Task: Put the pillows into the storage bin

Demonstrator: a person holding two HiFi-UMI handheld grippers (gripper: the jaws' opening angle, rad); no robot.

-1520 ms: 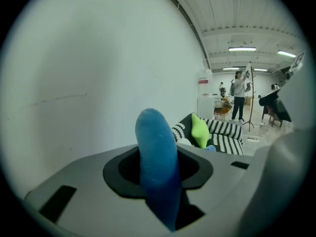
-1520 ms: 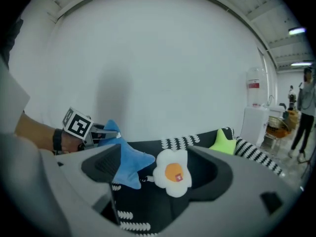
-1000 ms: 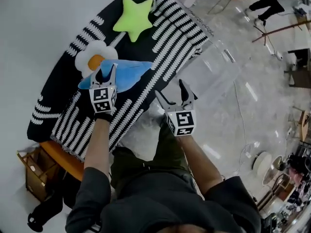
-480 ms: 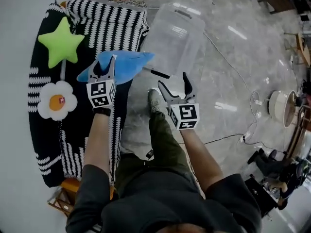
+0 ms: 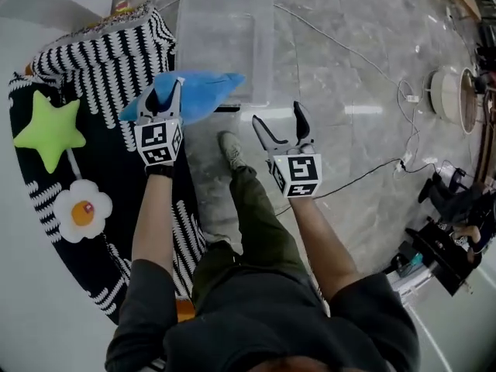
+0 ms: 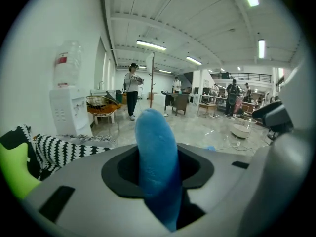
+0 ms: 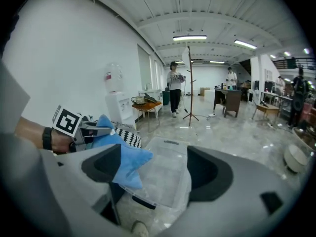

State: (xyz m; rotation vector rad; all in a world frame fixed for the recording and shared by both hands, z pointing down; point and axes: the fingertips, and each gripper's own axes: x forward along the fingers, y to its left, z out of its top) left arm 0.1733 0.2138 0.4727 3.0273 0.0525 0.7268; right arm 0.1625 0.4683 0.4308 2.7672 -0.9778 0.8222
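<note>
Plainly, left claw point(image 5: 167, 96) pinches a soft blue star pillow point(image 5: 206, 91); right claw point(image 5: 277, 116) gapes.

Blue pillow point(image 5: 203, 91): plush cloth, short fine nap, matt.
Storage bin point(image 5: 225, 37): clear plastic, smooth, lightly glossy, a little cloudy at the walls; dark plastic latch on its near rim.
Floor point(image 5: 349, 68) around the bin: polished grey stone look, veined, very glossy, throws back the ceiling lights.
Throw point(image 5: 116, 49) left of the bin: black-and-white cloth, ribbed woven texture, matt.
Green star pillow point(image 5: 46, 130) and flower pillow point(image 5: 81, 211), on the throw left of the bin: soft matt plush.
Left claw point(image 5: 167, 91) and right claw point(image 5: 277, 118), near side of the bin: smooth grey matt plastic shells, black matt pads.
</note>
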